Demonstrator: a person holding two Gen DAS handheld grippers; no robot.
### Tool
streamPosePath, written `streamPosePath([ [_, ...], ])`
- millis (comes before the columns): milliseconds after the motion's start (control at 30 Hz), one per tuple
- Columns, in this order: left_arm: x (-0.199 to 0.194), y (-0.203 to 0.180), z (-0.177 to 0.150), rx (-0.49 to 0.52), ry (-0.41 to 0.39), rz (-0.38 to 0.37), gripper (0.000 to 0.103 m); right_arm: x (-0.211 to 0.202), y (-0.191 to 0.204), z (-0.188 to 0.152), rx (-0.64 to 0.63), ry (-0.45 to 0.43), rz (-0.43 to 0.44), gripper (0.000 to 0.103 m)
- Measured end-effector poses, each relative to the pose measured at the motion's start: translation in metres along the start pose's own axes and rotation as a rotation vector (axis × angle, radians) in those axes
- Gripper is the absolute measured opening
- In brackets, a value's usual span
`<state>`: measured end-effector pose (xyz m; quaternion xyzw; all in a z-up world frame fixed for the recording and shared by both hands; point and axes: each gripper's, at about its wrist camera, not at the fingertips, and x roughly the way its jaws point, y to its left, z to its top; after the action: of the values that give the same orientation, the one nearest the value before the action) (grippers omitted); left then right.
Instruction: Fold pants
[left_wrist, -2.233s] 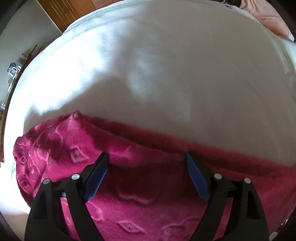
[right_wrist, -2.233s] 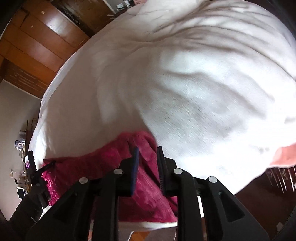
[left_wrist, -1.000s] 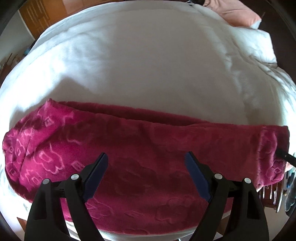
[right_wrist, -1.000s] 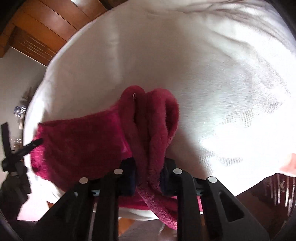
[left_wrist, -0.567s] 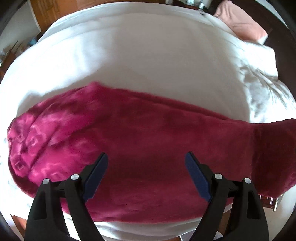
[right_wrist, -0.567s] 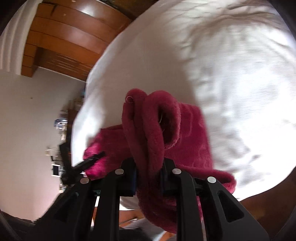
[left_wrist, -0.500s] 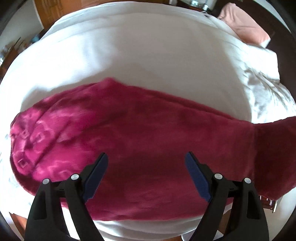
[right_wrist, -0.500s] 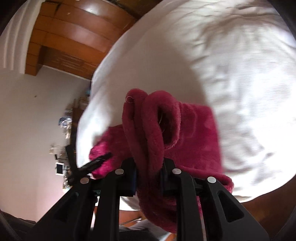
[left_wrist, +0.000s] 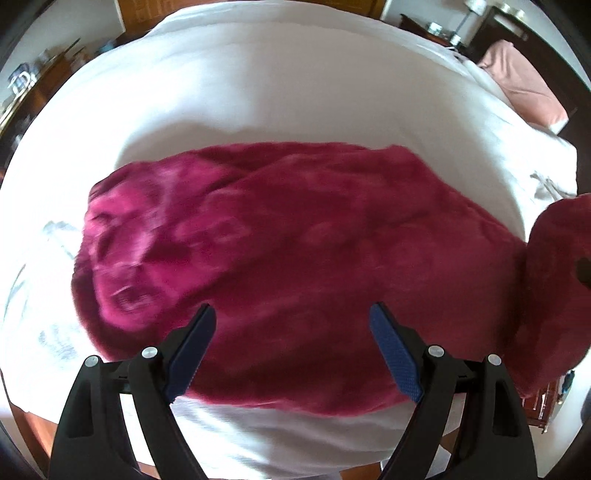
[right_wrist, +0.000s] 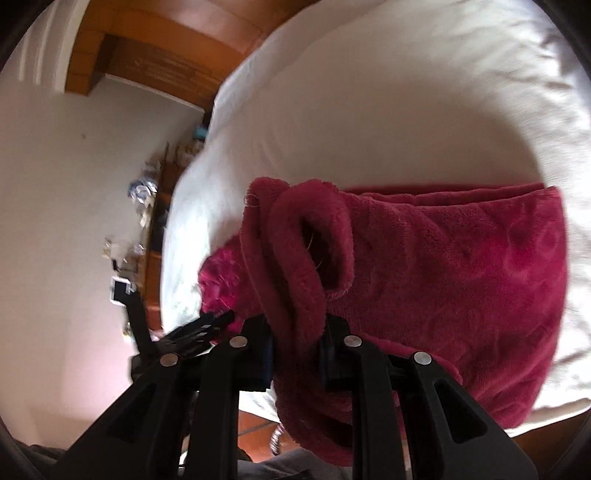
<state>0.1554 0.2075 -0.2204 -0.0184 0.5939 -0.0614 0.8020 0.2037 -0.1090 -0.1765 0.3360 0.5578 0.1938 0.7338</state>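
Dark pink fleece pants (left_wrist: 295, 236) lie across the near edge of a white bed (left_wrist: 295, 92). My left gripper (left_wrist: 291, 332) hangs open and empty just above the pants, jaws wide apart. My right gripper (right_wrist: 295, 343) is shut on a bunched end of the pants (right_wrist: 306, 258) and holds it lifted off the bed. That lifted end shows at the right edge of the left wrist view (left_wrist: 554, 280). The rest of the pants (right_wrist: 461, 280) trail away over the sheet. The left gripper shows at the lower left of the right wrist view (right_wrist: 207, 328).
A pink pillow (left_wrist: 517, 81) lies at the far right corner of the bed. Wooden wardrobe panels (right_wrist: 155, 59) and a cluttered side table (right_wrist: 147, 206) stand beyond the bed's left side. The bed's near edge runs just under both grippers.
My right gripper has lifted the gripped end of the pants and carried it leftward over the rest. The left gripper stayed open and rose a little. The pants now look shorter and bunched.
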Motion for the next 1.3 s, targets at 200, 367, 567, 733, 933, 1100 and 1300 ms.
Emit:
streamPosePath([
  [200,-0.003,0.049,-0.009,-0.053,0.010,0.026,0.084,0.064,0.009,0.005,-0.012,0.062,-0.098,0.017],
  [367,-0.007,0.070,-0.017,-0.069,0.017,0.034,0.084,0.116,0.014,0.003,-0.043,0.121,-0.206,0.027],
  [567,-0.008,0.069,-0.019,-0.071,0.025,0.027,0.084,0.127,0.013,0.008,-0.054,0.130,-0.191,0.040],
  [733,-0.003,0.047,-0.011,-0.052,0.026,0.015,0.084,0.116,0.026,0.006,-0.077,0.164,-0.099,0.047],
  [933,-0.010,0.023,-0.007,-0.057,0.013,0.010,0.084,0.097,0.038,0.013,-0.106,0.192,0.028,0.048],
  [1100,-0.017,-0.003,-0.009,-0.073,0.000,0.008,0.084,0.069,0.027,0.032,-0.023,0.197,0.225,0.049],
  [1300,-0.026,-0.030,-0.019,-0.126,-0.008,0.003,0.084,0.042,0.016,0.046,-0.121,0.189,0.130,0.049],
])
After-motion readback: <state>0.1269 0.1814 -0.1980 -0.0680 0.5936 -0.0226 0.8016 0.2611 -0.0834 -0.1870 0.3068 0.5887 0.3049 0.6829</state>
